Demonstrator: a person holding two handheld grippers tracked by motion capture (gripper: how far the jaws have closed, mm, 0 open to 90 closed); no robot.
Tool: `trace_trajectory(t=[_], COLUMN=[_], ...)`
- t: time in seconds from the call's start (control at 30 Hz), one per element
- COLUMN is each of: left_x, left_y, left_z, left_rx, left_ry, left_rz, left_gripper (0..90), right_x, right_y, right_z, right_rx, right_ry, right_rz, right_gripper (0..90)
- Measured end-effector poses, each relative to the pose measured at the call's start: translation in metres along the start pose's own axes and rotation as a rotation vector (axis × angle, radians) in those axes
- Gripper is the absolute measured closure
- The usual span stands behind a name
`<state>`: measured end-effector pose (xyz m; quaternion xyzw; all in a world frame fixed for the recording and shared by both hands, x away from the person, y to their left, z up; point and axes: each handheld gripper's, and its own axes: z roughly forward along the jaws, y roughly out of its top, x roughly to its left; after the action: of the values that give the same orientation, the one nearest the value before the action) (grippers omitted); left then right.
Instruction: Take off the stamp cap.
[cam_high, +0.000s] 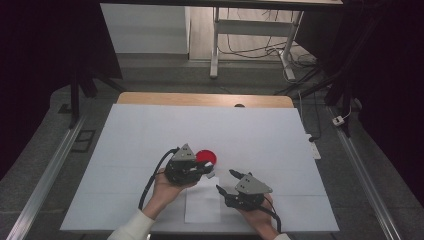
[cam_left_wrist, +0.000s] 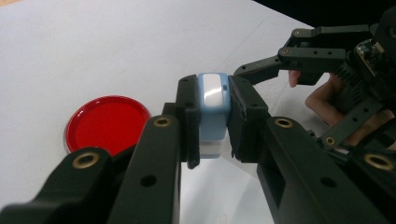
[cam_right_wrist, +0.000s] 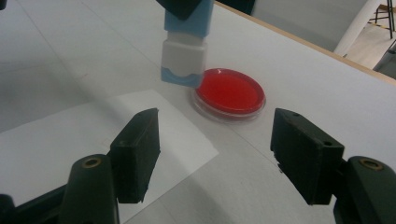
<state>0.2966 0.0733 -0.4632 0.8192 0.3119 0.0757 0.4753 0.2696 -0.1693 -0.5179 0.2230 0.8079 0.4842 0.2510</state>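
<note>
Pale blue and white, the stick (cam_left_wrist: 213, 112) hangs clamped upright in the left gripper (cam_left_wrist: 212, 119), just above the paper (cam_right_wrist: 88, 135) near the tabletop's front edge, beside the red dish (cam_right_wrist: 230, 92). The right gripper (cam_right_wrist: 215, 149) faces it, fingers wide apart and empty. Likely next: grip the white lower end squarely and pull it off.

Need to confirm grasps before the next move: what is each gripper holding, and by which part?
The left gripper clamps a blue-and-white stamp by its blue upper body, white end hanging free. The right gripper is open and holds nothing.
</note>
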Motion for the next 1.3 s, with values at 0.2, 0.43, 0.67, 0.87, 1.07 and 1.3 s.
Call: trace_trajectory(t=[0.2, 0.43, 0.67, 0.87, 1.07, 1.3], left_x=[0.0, -0.001, -0.003, -0.003, -0.004, -0.004], left_y=[0.0, -0.001, -0.001, -0.001, -0.001, -0.001], left_z=[0.001, 0.002, 0.003, 0.004, 0.005, 0.006], left_rx=[-0.001, -0.001, 0.0, 0.0, 0.001, 0.002], left_ry=[-0.001, -0.003, -0.007, -0.009, -0.01, -0.011], left_rz=[-0.003, -0.004, 0.002, -0.001, 0.002, 0.007], left_gripper=[74.6, 74.6, 74.6, 74.6, 74.6, 74.6], right_x=[0.006, 0.01, 0.011, 0.012, 0.015, 0.017], right_y=[0.001, 0.001, 0.003, 0.005, 0.007, 0.009], right_z=[0.006, 0.01, 0.012, 0.015, 0.019, 0.025], right_rx=[0.013, 0.016, 0.014, 0.012, 0.005, 0.008], right_ry=[0.015, 0.021, 0.023, 0.02, 0.028, 0.028], right_rz=[-0.006, -0.013, -0.012, -0.015, -0.016, -0.005], right_gripper=[33.2, 34.0, 35.4, 36.9, 40.1, 45.0])
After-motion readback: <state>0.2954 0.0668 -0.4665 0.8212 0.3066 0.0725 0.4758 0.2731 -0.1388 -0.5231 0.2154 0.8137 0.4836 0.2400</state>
